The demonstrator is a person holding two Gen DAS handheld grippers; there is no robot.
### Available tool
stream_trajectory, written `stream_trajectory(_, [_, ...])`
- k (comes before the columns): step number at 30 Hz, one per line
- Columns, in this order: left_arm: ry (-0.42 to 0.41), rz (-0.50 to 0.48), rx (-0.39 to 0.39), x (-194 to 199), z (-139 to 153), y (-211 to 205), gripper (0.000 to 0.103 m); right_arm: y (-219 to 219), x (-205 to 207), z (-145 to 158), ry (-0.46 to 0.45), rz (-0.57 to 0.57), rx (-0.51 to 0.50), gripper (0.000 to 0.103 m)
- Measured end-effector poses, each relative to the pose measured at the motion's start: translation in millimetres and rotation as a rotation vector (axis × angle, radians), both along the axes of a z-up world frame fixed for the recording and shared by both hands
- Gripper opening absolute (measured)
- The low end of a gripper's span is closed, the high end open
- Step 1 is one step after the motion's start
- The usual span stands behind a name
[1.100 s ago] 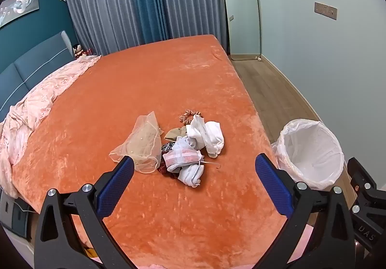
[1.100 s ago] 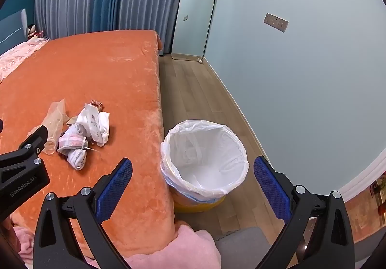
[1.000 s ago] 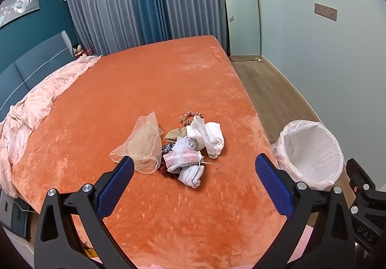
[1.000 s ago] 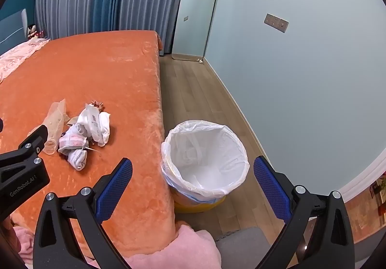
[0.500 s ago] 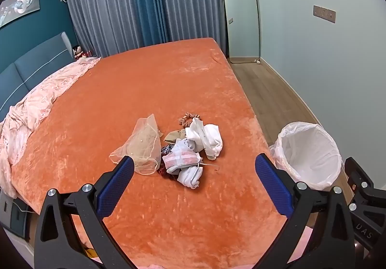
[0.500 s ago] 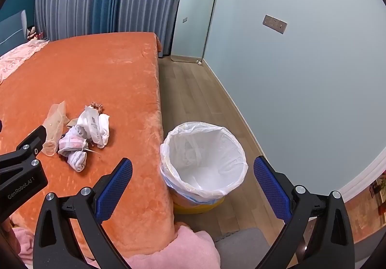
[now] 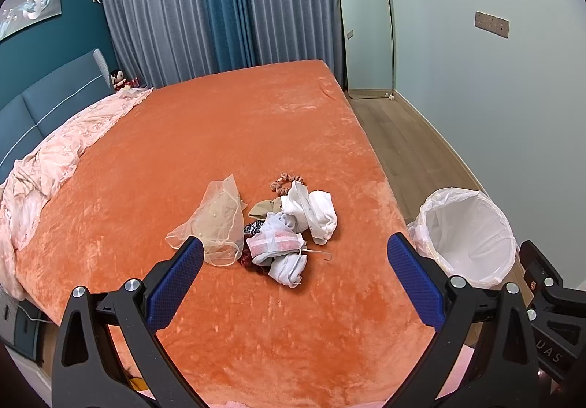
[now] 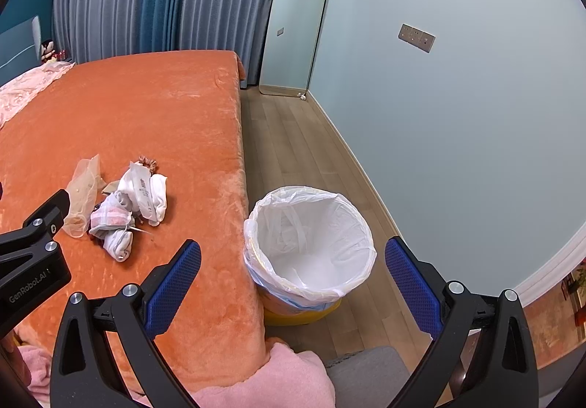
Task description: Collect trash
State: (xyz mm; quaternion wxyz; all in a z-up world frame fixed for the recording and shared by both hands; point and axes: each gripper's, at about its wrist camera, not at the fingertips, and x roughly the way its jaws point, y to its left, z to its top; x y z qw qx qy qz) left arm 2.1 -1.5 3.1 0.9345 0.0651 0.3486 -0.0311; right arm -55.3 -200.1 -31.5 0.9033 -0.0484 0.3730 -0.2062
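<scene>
Hovering agape, left claw (image 7: 291, 279) faces a trash pile (image 7: 282, 221), seemingly rags.

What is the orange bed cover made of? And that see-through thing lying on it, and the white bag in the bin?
The bed cover looks like plush velvet or fleece: fuzzy, with shiny brushed patches. The see-through piece looks like thin beige netting or tulle dotted with small pearl-like beads; the orange shows through it. The bin liner looks like thin white plastic film: crinkled, slightly glossy, folded over the rim.
</scene>
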Motion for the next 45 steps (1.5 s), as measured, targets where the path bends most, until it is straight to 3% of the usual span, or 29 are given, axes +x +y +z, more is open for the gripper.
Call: stream_trajectory(45, [-0.029,-0.005,-0.014,1.7,14.5,-6.4,0.096,-0.1,2.9,9.7,-0.015,-0.006,-0.004,0.096])
